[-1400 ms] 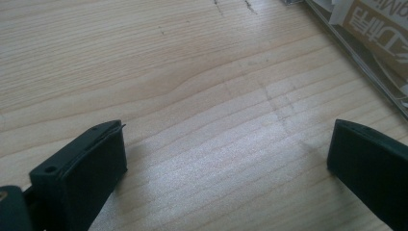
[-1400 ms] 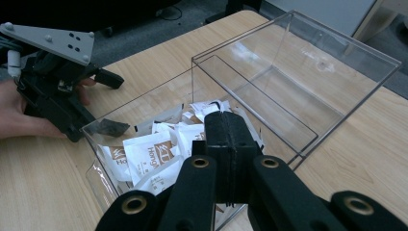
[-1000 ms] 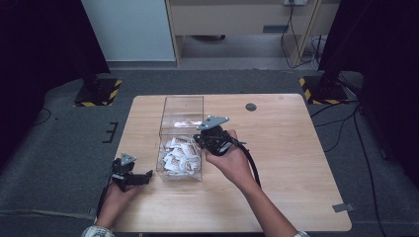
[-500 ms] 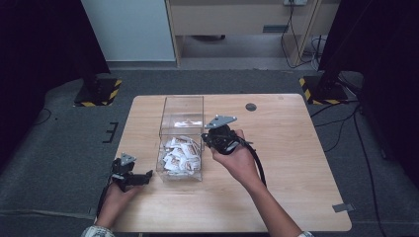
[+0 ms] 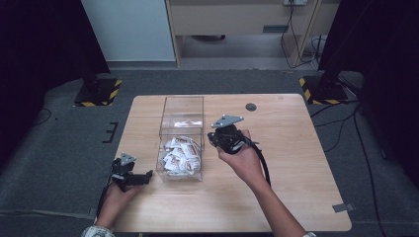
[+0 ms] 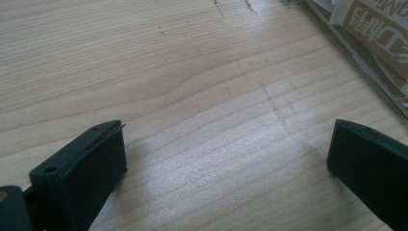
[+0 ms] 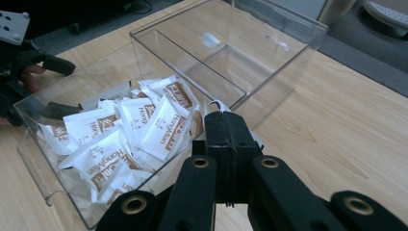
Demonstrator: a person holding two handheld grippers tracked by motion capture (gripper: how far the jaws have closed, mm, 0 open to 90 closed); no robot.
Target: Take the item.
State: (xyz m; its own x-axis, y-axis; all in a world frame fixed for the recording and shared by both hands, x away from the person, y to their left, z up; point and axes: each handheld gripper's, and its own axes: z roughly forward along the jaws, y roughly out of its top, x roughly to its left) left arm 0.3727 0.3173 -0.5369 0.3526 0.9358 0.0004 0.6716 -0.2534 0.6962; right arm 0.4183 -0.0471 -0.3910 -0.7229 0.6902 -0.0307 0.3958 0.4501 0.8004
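A clear plastic box (image 5: 181,99) with two compartments stands on the wooden table (image 5: 296,163). Its near compartment holds several white sachets (image 5: 180,155) with brown print; the far compartment is bare. My right gripper (image 5: 212,138) hovers just right of the box, its tips pointing at the box wall. In the right gripper view its jaws (image 7: 226,120) are pressed together, and the thin white edge of a sachet (image 7: 219,105) sticks out at their tip. My left gripper (image 5: 146,177) rests on the table left of the box. It is open (image 6: 226,159), with bare wood between its jaws.
A round dark grommet (image 5: 251,106) sits in the tabletop behind the right hand. The right gripper's cable (image 5: 264,163) loops over the table beside the forearm. Yellow-and-black striped stand bases (image 5: 316,89) lie on the floor beyond the far corners.
The right gripper has moved to the right, from above the box's right edge to a spot beside the box. The left gripper has stayed put.
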